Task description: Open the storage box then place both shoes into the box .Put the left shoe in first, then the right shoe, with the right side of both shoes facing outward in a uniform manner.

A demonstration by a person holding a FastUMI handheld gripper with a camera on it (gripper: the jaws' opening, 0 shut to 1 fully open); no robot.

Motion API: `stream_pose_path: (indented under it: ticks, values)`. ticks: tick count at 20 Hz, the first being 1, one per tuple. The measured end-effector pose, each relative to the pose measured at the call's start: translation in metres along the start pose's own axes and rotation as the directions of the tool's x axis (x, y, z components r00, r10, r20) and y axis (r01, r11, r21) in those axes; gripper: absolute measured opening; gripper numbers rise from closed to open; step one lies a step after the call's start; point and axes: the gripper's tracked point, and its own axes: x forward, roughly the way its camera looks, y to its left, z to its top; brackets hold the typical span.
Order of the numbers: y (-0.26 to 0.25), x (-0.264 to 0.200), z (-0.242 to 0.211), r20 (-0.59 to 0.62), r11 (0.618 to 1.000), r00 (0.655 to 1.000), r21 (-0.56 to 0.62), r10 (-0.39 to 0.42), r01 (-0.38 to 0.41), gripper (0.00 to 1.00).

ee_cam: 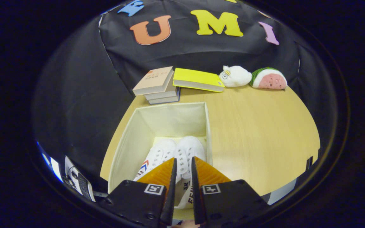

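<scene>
Two white shoes sit side by side in the open storage box (131, 142), toes pointing away from the gripper (183, 164), w/ task apparently near done. Gripper view: left shoe (157, 155) and right shoe (188, 152) are lace-up canvas, w/ red-blue stripes showing on the left one's side. Fingers stand close together, a narrow gap betw. them, over the right shoe's laces; can't tell if they pinch anything. Box, cream fabric, rests on the wooden table (258, 136), near stacked books (157, 85).
</scene>
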Motion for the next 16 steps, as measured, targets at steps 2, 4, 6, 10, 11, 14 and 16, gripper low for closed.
stream_pose_path:
  ticks: [2,4,6,10,11,14,16]
  values:
    - [-0.002,-0.006,0.004,0.028,1.0,0.999,-0.009,0.019,-0.018,0.57]
    - [-0.015,-0.013,0.014,0.087,0.999,0.996,-0.042,-0.001,0.004,0.81]
    - [-0.021,-0.03,0.031,0.171,0.997,0.985,-0.068,-0.007,0.019,0.81]
    - [-0.045,-0.072,0.061,0.353,0.996,0.935,-0.082,0.008,0.023,0.92]
    - [-0.053,-0.082,0.06,0.37,0.996,0.929,-0.085,0.007,0.026,1.0]
    - [-0.092,-0.11,0.077,0.513,0.991,0.859,-0.109,-0.013,0.08,1.0]
    - [-0.115,-0.128,0.077,0.599,0.985,0.8,-0.121,-0.029,0.126,1.0]
